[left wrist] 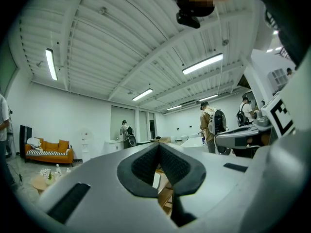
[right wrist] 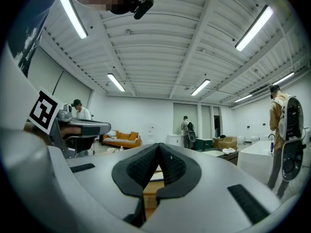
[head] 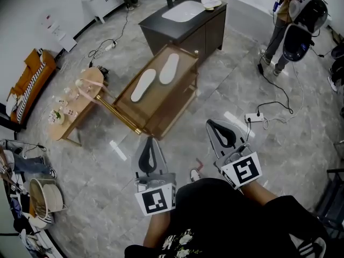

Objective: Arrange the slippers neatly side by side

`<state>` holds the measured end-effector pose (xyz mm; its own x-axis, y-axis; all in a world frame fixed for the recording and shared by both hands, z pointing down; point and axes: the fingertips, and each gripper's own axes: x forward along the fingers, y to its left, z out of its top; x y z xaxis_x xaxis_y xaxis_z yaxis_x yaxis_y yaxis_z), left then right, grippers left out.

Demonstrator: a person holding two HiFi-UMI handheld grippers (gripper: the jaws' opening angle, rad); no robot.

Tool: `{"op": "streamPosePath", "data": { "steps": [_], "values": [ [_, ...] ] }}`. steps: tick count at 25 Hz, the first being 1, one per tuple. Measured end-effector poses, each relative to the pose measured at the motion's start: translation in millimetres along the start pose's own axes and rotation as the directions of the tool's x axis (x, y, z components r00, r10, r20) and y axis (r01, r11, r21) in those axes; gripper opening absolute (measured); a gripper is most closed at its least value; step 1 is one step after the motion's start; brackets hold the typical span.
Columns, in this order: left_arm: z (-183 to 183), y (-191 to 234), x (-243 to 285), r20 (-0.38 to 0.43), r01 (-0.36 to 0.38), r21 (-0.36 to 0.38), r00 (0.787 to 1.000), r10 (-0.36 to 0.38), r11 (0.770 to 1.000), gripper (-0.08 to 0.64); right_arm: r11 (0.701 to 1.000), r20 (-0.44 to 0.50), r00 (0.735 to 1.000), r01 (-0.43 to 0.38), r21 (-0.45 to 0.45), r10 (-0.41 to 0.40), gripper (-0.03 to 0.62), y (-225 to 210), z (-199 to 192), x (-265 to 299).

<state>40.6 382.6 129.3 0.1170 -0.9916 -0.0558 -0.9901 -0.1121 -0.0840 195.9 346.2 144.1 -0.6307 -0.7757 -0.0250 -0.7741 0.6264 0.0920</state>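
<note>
A: What is the biggest thing here?

B: The grey floor (head: 269, 160). A black cord (head: 277, 102) lies on it. Far off, at the top right, is a white tub (head: 244, 12). A person (head: 290, 15) with a backpack stands next to it.

A: And that dark box?

B: That is a cabinet (head: 207, 34) with a white sink (head: 184, 11) in its top. Just in front of it is a brown table (head: 166, 106) with a gold rim.

A: What is on the left?

B: An orange sofa (head: 29, 82) by the wall. A little wood table (head: 80, 104) with small things on it sits just beside the brown one.

A: What about the two tools?

B: The left gripper (head: 150, 141) and the right gripper (head: 214, 127) are low down, close to us. Both point at the brown table but are well apart from it. The jaws of each one are pressed tight together, and nothing is between them.

A: Where are the slippers?

B: Both are white and lie flat on the brown table. The near slipper (head: 143, 85) is closer to us. The far slipper (head: 169, 67) is closer to the cabinet. They lean the same way with a small gap between them, and their ends do not line up.
</note>
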Motion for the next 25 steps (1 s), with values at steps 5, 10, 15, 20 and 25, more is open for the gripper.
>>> {"op": "streamPosePath", "data": {
  "steps": [5,10,15,20,25],
  "values": [
    [-6.5,12.9,10.1,-0.002,0.014,-0.008,1.0,-0.014,1.0,0.002,1.0,-0.001,1.0,0.026,-0.009,-0.026,-0.003,-0.5,0.1,10.7],
    [-15.8,26.3,19.2,-0.009,0.021,-0.012,1.0,-0.021,1.0,0.002,0.999,-0.014,0.999,0.052,0.004,-0.052,-0.003,-2.4,-8.4,19.4],
    [-22.0,33.4,27.8,-0.002,0.04,-0.02,0.999,-0.04,0.999,0.002,0.996,-0.025,0.996,0.091,-0.007,-0.091,-0.003,-6.9,-8.5,21.8],
    [-30.1,31.2,29.5,-0.01,0.061,-0.037,0.998,-0.062,0.997,0.002,0.993,-0.037,0.993,0.115,-0.039,-0.116,-0.003,-8.4,-8.5,16.7],
    [-33.7,25.4,28.6,-0.019,0.086,-0.04,0.996,-0.087,0.996,0.002,0.99,-0.076,0.988,0.134,-0.031,-0.136,-0.003,-9.9,-17.1,11.5]
  ]
}}
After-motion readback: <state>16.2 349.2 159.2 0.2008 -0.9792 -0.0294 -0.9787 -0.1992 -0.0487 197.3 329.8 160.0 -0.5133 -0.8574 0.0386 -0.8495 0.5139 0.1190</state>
